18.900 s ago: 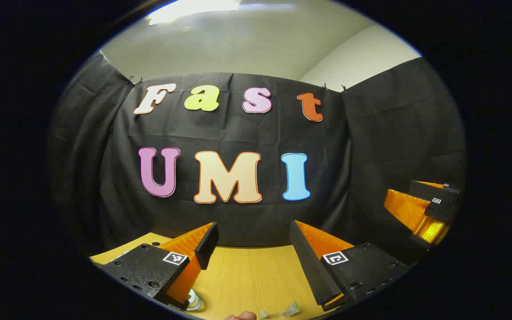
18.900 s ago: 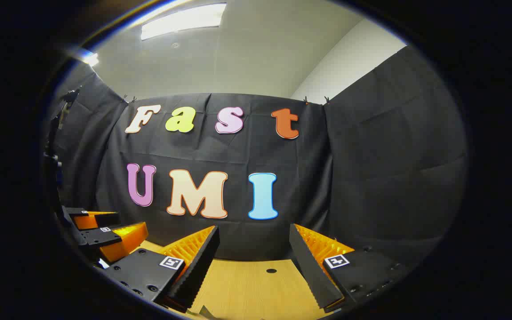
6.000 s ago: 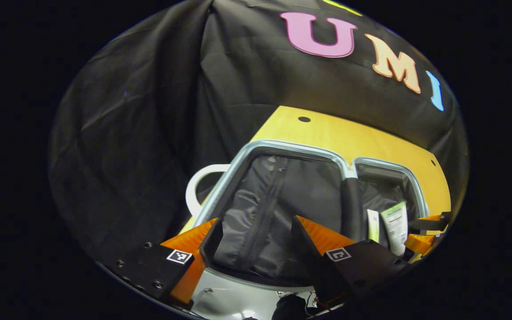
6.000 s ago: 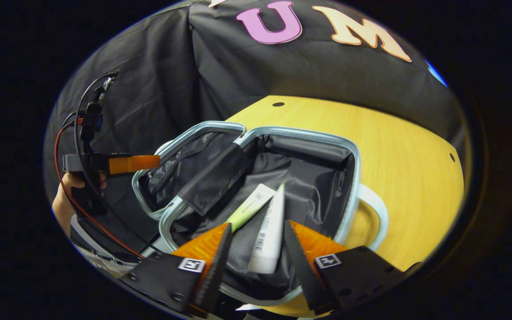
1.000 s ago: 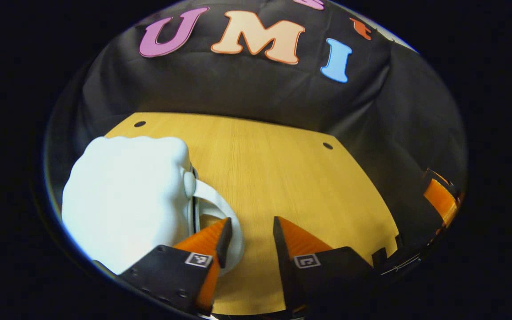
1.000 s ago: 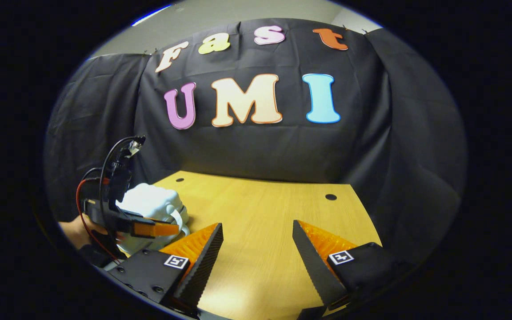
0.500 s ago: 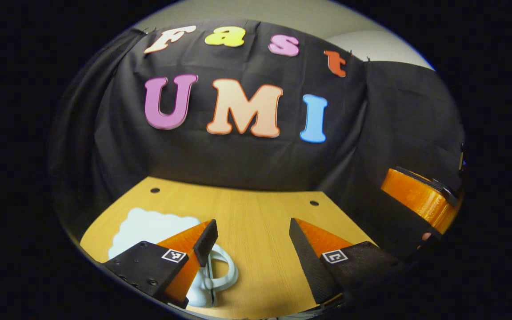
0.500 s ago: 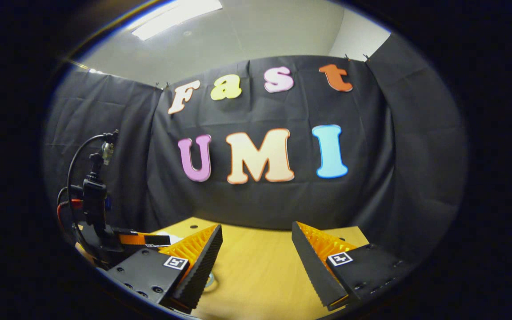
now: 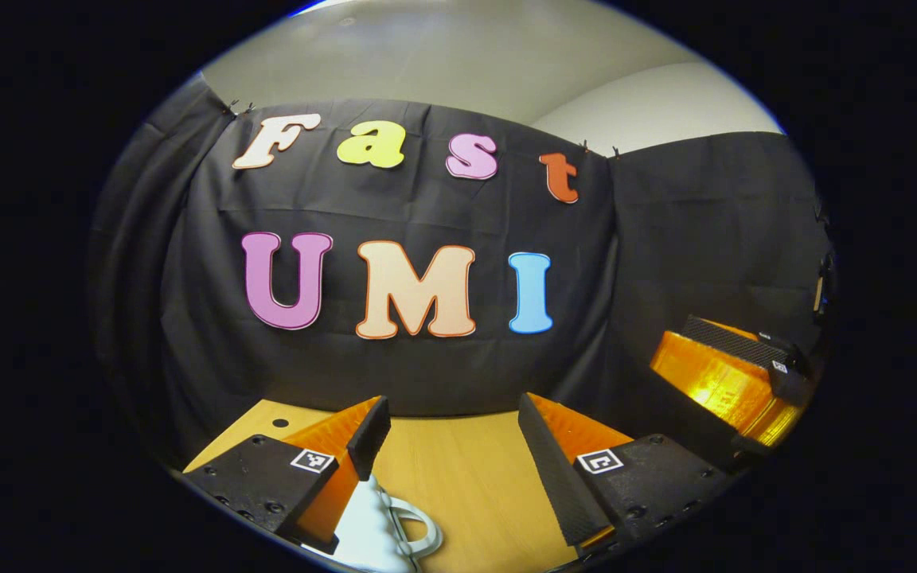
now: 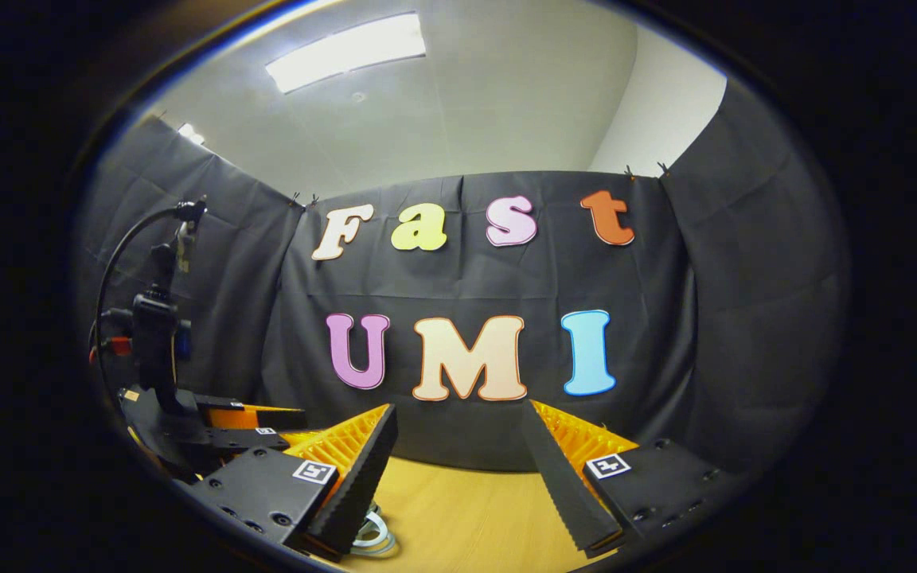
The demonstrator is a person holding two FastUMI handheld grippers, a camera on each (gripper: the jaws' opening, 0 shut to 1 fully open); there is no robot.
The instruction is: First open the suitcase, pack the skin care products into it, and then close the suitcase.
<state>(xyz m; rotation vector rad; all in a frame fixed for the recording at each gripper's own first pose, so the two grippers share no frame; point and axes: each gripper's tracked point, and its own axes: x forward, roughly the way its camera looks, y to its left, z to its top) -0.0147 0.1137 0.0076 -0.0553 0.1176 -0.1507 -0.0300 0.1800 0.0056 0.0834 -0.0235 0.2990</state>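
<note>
With suitcase [image 9: 371, 533] lying closed on desk [image 9: 458, 485], white shell low beneath my left gripper [image 9: 446, 450], step in hand judged as retreat: lift both hands level, avoid snagging looped handle [image 9: 419, 535]. Left fingers spread, empty. Right gripper [image 10: 458, 469] fingers spread, empty, ridged inner faces showing. Shell smooth, bumpy-contoured, hard plastic; handle thin rounded loop [image 10: 371, 535]. Desk pale wood grain, drilled hole near back edge.
</note>
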